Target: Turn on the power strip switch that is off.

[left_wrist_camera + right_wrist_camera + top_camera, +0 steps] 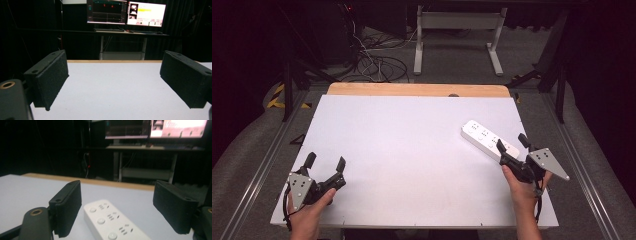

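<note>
A white power strip point(489, 140) lies at the right side of the white tabletop point(402, 150), running diagonally from far-left to near-right. The right gripper point(512, 144) sits at the strip's near end with its fingers point(66, 210) spread wide, 1 on each side of the strip, not touching it. The left gripper point(326, 161) rests near the tabletop's front-left corner, well apart from the strip, its fingers point(48, 80) also wide and holding nothing. 2 lit monitors point(126, 13) stand beyond the tabletop.

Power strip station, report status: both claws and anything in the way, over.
Left claw open over bare table. Right claw open, jaws astride near end of power strip, not gripping. Nothing in the way.
</note>
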{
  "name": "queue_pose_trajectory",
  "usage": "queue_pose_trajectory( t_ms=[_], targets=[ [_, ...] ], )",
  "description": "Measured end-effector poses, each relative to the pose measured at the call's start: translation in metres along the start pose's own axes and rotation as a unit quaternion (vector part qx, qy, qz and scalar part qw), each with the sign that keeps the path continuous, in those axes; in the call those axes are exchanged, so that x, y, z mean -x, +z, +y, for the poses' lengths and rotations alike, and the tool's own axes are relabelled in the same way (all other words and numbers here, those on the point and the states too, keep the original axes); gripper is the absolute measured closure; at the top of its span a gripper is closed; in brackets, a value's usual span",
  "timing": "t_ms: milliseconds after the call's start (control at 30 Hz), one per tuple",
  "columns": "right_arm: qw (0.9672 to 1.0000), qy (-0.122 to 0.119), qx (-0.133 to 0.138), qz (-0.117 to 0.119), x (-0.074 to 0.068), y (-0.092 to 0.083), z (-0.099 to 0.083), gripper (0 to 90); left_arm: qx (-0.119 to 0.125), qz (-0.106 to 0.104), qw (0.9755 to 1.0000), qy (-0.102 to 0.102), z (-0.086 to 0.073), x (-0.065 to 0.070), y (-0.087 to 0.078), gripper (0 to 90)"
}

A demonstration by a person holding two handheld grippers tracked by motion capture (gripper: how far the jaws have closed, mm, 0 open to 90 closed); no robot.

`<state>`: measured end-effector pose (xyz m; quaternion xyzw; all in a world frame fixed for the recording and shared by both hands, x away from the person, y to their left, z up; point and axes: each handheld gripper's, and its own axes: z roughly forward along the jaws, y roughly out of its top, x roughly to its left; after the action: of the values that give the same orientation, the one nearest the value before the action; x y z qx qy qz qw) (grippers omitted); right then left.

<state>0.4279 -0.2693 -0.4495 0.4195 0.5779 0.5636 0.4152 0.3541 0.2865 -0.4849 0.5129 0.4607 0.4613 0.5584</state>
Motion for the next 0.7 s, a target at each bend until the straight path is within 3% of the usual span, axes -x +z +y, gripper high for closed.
queue_pose_trajectory(
  t_ms=[33,333,567,700],
  targets=[
    [0.9996,-0.004,0.029,-0.006,-0.001,-0.002,0.002,20.7,0.0,0.0,1.0,0.001,0.0,0.0,0.0,8.7],
    [0.9975,0.026,0.06,-0.027,0.005,-0.009,-0.001,16.2,0.003,0.002,1.0,-0.003,0.001,-0.001,-0.001,8.7],
    [0.9977,0.019,0.057,-0.03,0.002,-0.014,-0.003,15.9,0.004,0.001,1.0,-0.003,0.001,0.0,0.0,8.6],
    [0.9984,-0.002,0.045,-0.033,-0.001,-0.011,-0.005,17.3,0.004,-0.001,1.0,-0.003,0.001,0.0,0.0,8.6]
  ],
)
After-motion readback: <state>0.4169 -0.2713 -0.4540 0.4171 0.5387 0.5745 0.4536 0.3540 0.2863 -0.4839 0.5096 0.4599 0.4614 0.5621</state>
